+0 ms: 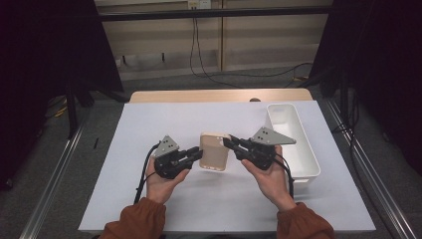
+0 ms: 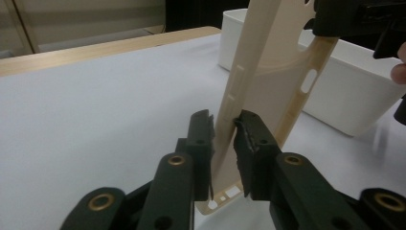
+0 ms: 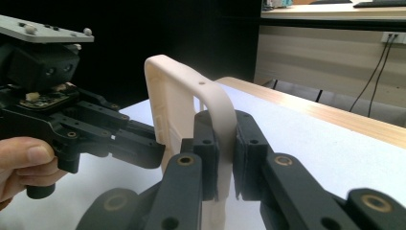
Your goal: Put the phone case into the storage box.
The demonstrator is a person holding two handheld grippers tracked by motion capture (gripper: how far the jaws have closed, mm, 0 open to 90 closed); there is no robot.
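Between both pairs of jaws hangs the phone case (image 1: 214, 151): right gripper (image 1: 230, 142) clamped, left gripper (image 1: 198, 154) loosening; keep the right firm.

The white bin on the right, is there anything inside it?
No, in the high view the white bin shows a bare interior, while the beige phone case sits between the grippers.

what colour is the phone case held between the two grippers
The phone case is a pale beige, cream tone, plain with no pattern; the left gripper view shows it best.

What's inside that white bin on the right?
The white bin looks empty in the high view: bare white floor and walls. The near corner, behind the right gripper, is covered.
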